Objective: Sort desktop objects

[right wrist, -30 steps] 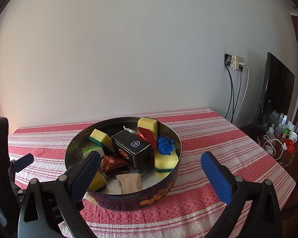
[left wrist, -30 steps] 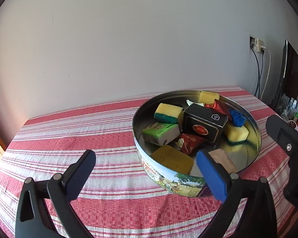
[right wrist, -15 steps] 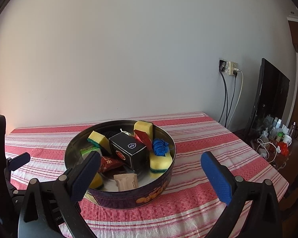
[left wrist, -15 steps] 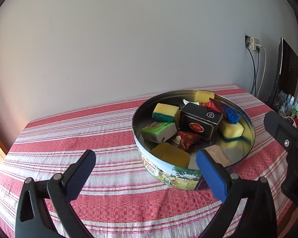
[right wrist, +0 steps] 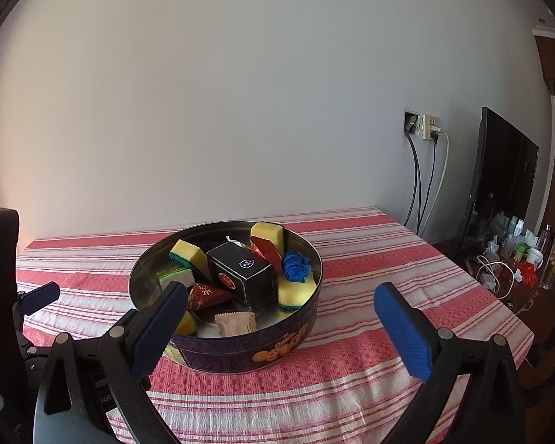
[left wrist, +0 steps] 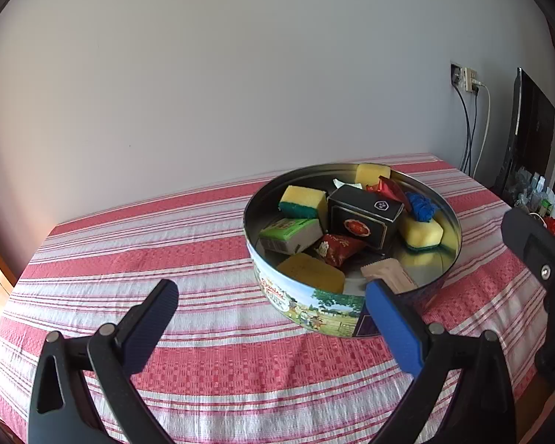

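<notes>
Both tools stand with their jaws spread wide and nothing between them. The left gripper (left wrist: 270,318) hangs short of the round tin (left wrist: 307,305), its right pad just before the near wall; the right gripper (right wrist: 281,318) hovers in front of the same tin (right wrist: 240,351), its left pad overlapping the near rim in view.

All the small things appear gathered inside: yellow sponges (left wrist: 302,202), a black box (right wrist: 240,272), a green carton (left wrist: 290,235), red sachets (left wrist: 338,248), a blue crumpled piece (right wrist: 295,267), a beige packet (right wrist: 236,323). The striped cloth (left wrist: 166,244) around the tin shows nothing loose.

The sorting looks finished or nearly so. A sound next move would keep the jaws clear of the rim so the tin is not nudged, and check the cloth for strays.
</notes>
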`<state>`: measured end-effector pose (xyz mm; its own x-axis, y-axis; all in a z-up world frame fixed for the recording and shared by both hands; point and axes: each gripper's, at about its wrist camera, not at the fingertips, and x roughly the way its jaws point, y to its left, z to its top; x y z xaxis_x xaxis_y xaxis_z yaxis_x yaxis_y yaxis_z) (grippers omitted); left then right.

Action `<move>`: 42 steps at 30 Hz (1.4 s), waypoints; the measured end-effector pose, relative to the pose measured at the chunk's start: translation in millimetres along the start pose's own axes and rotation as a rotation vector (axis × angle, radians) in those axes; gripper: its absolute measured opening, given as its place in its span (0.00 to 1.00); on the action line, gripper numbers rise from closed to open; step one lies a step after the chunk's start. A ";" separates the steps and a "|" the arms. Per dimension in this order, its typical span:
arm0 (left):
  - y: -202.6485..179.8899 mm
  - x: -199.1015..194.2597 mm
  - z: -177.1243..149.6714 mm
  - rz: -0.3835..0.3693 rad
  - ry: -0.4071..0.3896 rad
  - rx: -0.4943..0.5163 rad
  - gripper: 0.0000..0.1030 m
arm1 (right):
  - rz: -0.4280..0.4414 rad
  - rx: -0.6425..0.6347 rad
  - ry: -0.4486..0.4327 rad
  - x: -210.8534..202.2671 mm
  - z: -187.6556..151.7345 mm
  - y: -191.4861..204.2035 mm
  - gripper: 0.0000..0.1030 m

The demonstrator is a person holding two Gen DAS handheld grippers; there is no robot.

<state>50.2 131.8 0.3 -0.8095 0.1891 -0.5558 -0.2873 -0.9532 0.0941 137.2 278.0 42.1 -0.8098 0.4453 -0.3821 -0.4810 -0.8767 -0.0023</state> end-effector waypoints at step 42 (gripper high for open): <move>-23.3 16.3 15.5 0.145 -0.036 0.105 1.00 | 0.004 0.053 -0.001 26.1 0.4 -24.8 0.99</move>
<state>35.8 160.8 1.8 -0.8639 0.0615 -0.5000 -0.2165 -0.9415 0.2582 127.8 311.5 32.5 -0.8121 0.4417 -0.3812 -0.4947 -0.8677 0.0484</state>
